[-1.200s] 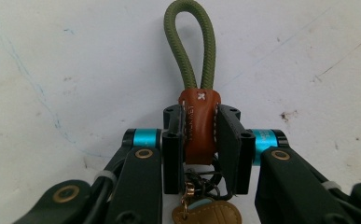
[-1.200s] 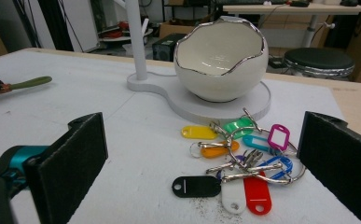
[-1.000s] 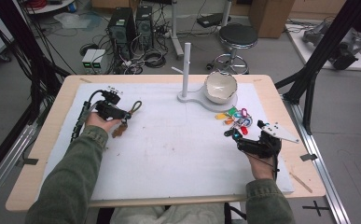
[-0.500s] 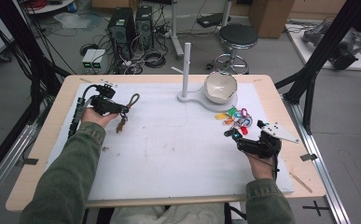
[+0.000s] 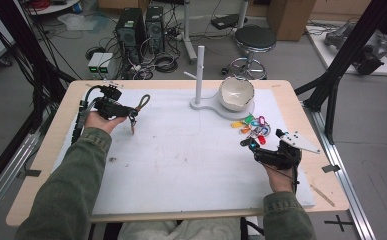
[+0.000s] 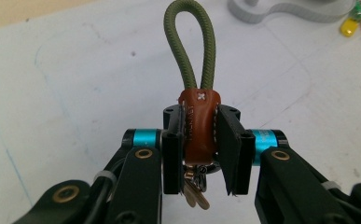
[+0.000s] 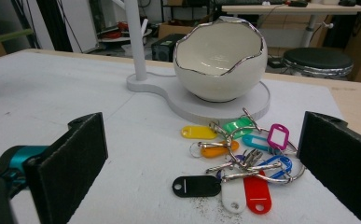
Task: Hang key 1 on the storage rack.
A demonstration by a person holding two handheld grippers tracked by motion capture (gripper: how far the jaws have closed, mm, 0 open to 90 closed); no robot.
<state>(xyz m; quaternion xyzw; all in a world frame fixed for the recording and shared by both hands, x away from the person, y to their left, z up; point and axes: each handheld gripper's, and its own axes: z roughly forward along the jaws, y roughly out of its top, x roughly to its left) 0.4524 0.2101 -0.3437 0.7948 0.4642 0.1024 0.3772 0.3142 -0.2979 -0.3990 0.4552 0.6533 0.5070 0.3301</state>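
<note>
My left gripper (image 5: 129, 114) is at the table's far left, shut on the brown leather tab (image 6: 197, 125) of a keychain. Its green cord loop (image 6: 187, 46) sticks out past the jaws, and small brass keys (image 6: 194, 196) dangle below them. In the high view the green cord loop (image 5: 142, 102) and the hanging keys (image 5: 132, 125) are off the white mat (image 5: 181, 165). My right gripper (image 5: 251, 145) rests open at the right, its jaws wide apart. A bunch of keys with coloured plastic tags (image 7: 236, 158) lies on the mat just beyond them; the bunch (image 5: 253, 127) also shows from above.
A white egg-shaped bowl (image 5: 236, 93) sits on the round end of a white stand base (image 5: 208, 106), which carries an upright post (image 5: 200, 62) at the back centre. In the right gripper view the bowl (image 7: 220, 60) is right behind the keys. A thin wooden stick (image 5: 323, 195) lies near the right edge.
My left gripper has risen and drifted toward the far left edge, lifting the keychain off the mat. The right gripper has stayed put.
</note>
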